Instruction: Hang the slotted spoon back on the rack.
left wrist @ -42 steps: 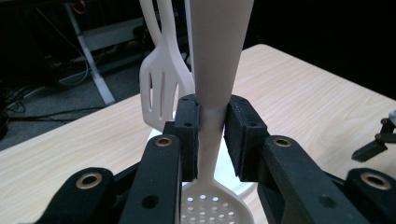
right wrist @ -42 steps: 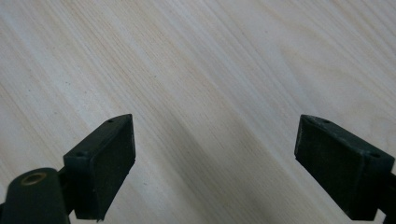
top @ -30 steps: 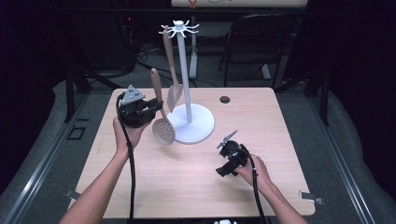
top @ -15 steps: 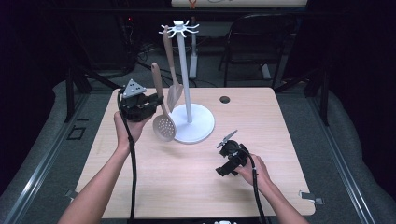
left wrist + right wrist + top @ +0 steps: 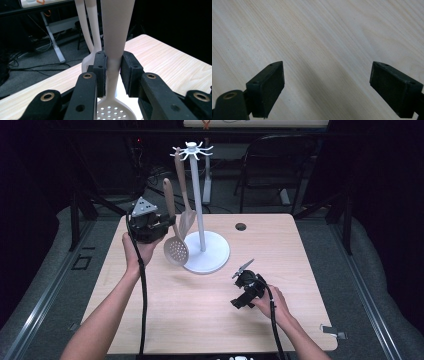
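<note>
From the high view, the left hand-held gripper (image 5: 159, 226) is clamped on the handle of a beige slotted spoon (image 5: 173, 234), held upright just left of the white utensil stand (image 5: 202, 210) near the far-left of the table (image 5: 280, 245), while the right hand-held gripper (image 5: 240, 286) sits near the right with jaws spread and empty. In the left gripper view the pads pinch the spoon's narrow neck just above the perforated bowl; it looks light, stiff and a bit slick, so I'd say that's a decent spot. The right gripper view just has bare woodgrain between wide-open jaws, and I can't spot any brand or writing anywhere.
</note>
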